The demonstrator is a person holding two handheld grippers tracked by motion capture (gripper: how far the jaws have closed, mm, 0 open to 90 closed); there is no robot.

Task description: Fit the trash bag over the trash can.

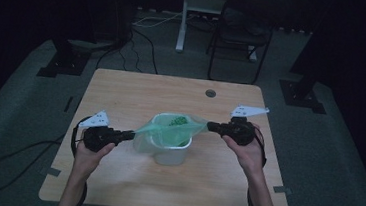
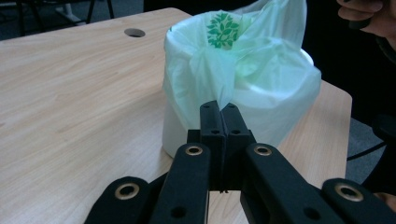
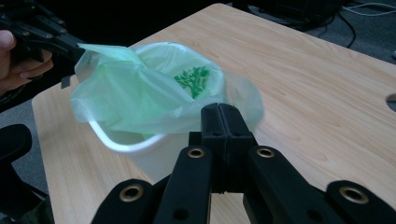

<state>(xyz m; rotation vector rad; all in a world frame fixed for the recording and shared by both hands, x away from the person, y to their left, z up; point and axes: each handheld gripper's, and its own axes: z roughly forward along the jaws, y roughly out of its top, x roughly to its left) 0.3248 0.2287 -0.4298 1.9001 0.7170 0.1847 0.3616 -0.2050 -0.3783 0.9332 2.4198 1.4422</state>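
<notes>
A small white bin point(image 1: 170, 152) point(image 2: 175, 126) point(image 3: 154, 156) stands near the middle of the wooden table point(image 1: 121, 92). A thin green bag point(image 1: 169, 127) point(image 2: 243, 70) point(image 3: 135, 98) with a leaf print lies in and over its mouth. My left gripper point(image 1: 130, 135) point(image 2: 219, 109) is shut on the bag's left edge, just left of the bin. My right gripper point(image 1: 210, 127) point(image 3: 218, 112) is shut on the bag's right edge, pulled out to the right. The bag is stretched between the two, above the rim.
A round cable hole point(image 1: 210, 93) point(image 2: 134, 32) sits near the table's far edge. A dark chair point(image 1: 240, 32) and a white stand point(image 1: 183, 17) are on the floor beyond the table. Cables point(image 1: 15, 158) trail on the floor at left.
</notes>
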